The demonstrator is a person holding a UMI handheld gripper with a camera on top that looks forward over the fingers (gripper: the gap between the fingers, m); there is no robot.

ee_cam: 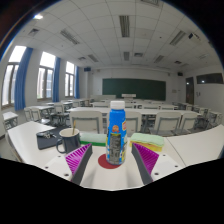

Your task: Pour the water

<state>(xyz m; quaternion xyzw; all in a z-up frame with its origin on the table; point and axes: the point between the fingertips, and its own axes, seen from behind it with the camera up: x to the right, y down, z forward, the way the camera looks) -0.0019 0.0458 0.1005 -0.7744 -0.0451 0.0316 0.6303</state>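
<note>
A clear bottle point(117, 132) with a blue cap and a colourful label stands upright on a red disc point(107, 164) on the white table point(192, 150). My gripper point(114, 153) is open. The bottle stands between the two fingers near their tips, with a gap at either side. The magenta pads point(78, 155) flank it left and right. A black mug point(68, 139) stands on the table to the left of the bottle, just beyond the left finger.
A green flat object point(147, 139) lies behind the bottle on the right. A dark object point(45, 139) lies left of the mug. Beyond the table are rows of classroom desks and chairs, a chalkboard and windows.
</note>
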